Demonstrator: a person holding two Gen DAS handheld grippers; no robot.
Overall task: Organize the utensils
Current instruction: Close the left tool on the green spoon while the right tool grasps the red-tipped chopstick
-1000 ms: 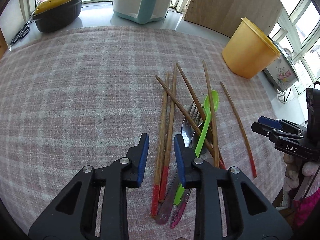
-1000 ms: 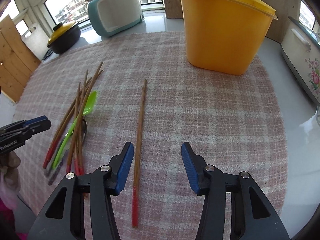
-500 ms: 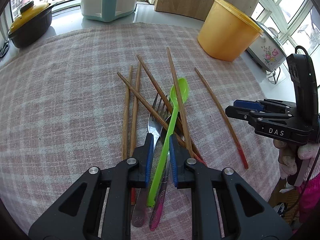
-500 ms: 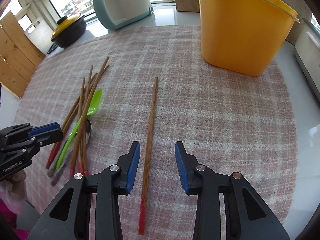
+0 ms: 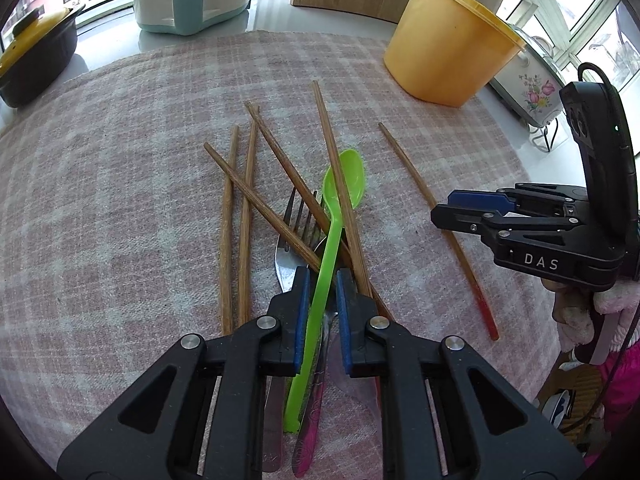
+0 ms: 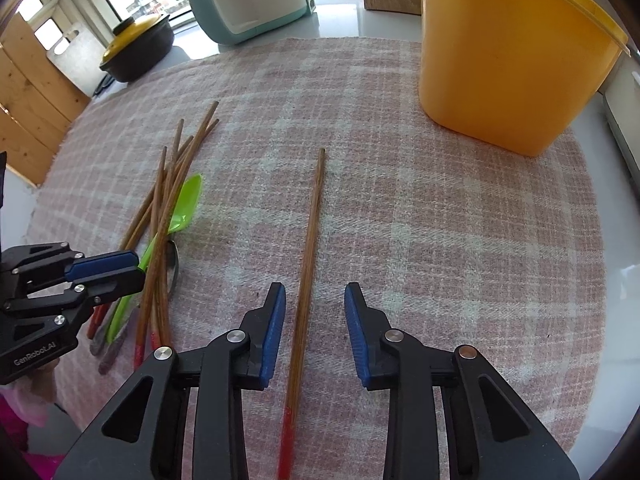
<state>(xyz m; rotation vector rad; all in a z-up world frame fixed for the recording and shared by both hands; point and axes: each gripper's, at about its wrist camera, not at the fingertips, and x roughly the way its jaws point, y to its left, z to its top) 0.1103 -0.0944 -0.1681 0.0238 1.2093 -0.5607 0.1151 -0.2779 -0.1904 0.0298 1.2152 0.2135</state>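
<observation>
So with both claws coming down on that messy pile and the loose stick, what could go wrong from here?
1. The left claw straddles the green spoon, which has chopsticks crossing over it; lifting it may drag or scatter them, and the fork beneath.
2. The right claw is closing around the single chopstick near its red end, far off centre, so it may tip or slip out.

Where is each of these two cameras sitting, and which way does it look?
Left wrist view: on the left gripper, looking down its fingers at the green spoon between them; the right gripper shows alongside.
Right wrist view: on the right gripper, jaws closing around a lone chopstick.
Shared: the utensil pile and the yellow container.
</observation>
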